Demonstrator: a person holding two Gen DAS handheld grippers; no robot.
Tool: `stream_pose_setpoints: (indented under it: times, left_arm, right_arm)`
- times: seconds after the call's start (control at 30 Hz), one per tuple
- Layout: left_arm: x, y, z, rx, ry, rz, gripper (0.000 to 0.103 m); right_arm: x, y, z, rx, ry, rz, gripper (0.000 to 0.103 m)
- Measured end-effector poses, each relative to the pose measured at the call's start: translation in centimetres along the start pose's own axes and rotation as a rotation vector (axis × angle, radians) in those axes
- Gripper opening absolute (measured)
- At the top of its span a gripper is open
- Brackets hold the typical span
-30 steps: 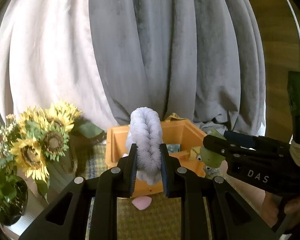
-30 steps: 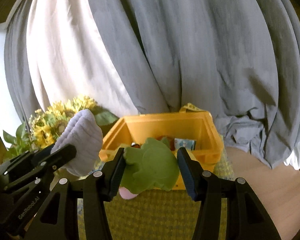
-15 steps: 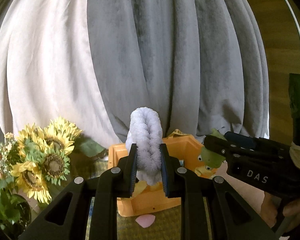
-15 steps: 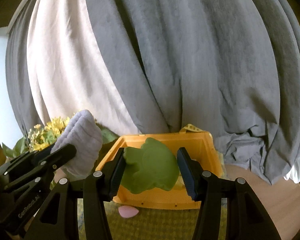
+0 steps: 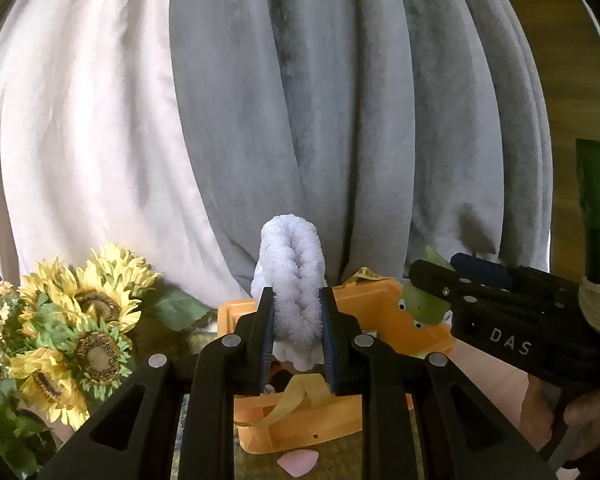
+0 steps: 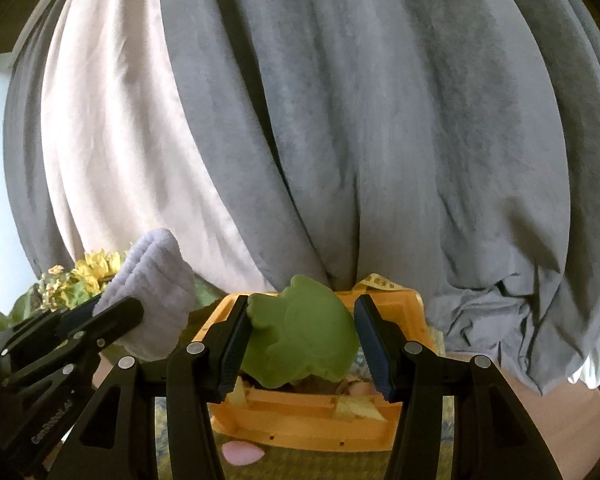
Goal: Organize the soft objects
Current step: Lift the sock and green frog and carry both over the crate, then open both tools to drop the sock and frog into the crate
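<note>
My left gripper (image 5: 296, 344) is shut on a fluffy white rolled cloth (image 5: 294, 276), held upright above the near side of an orange plastic bin (image 5: 383, 300). The cloth also shows in the right wrist view (image 6: 152, 292). My right gripper (image 6: 300, 344) is shut on a green frog plush (image 6: 303, 336) above the same bin (image 6: 300, 416). In the left wrist view the frog's face (image 5: 421, 308) peeks out beside the right gripper (image 5: 431, 280). The bin holds a few small items, partly hidden.
Artificial sunflowers (image 5: 80, 328) stand at the left. Grey and white curtains (image 5: 339, 120) hang close behind the bin. A pink petal-shaped piece (image 6: 242, 452) lies on the woven green mat (image 6: 300, 468) in front of the bin. Wooden tabletop (image 6: 559, 412) shows at the right.
Both grippers have risen and tilted upward with their toys; the bin and flowers have dropped lower in both views. The grips have not changed.
</note>
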State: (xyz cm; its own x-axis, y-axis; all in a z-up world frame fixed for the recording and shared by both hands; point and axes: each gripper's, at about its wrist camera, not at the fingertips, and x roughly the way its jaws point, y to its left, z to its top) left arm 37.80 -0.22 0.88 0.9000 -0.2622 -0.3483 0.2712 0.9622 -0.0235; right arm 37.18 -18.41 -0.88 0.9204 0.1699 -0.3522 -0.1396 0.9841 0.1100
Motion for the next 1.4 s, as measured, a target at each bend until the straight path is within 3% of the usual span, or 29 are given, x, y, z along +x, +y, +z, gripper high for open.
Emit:
stream_pose_setpoints:
  times: [0.47,1.1,1.17,1.2,1.33,1.4]
  left_arm:
    - [5.9,0.7,0.4,-0.006,0.099,-0.013,0.022]
    - [13.8,0.0,-2.0,-0.005,0.296,-0.042,0.022]
    - [14.5,0.0,-2.5,-0.002,0.32,-0.045,0.025]
    - [14.8,0.1,-2.6,0.005,0.288,-0.051,0.026]
    - [15.2,0.0,-3.2,0.005,0.297,-0.039,0.042]
    - [15.1,0.1,-3.3,0.003,0.295,-0.038,0.046]
  right_arm:
    - [4.6,-1.4,0.7,0.001,0.064,-0.035,0.053]
    - [12.7,-5.5,-1.4,0.085,0.307,-0.053,0.053]
    - [13.1,-5.6,-1.7,0.086,0.325,-0.055,0.054]
    - [13.3,-5.8,-1.9,0.085,0.335,-0.057,0.054]
    - [14.1,-6.0,-2.3,0.08,0.367,-0.062,0.054]
    - [14.2,-6.0,-2.3,0.074,0.369,-0.067,0.061]
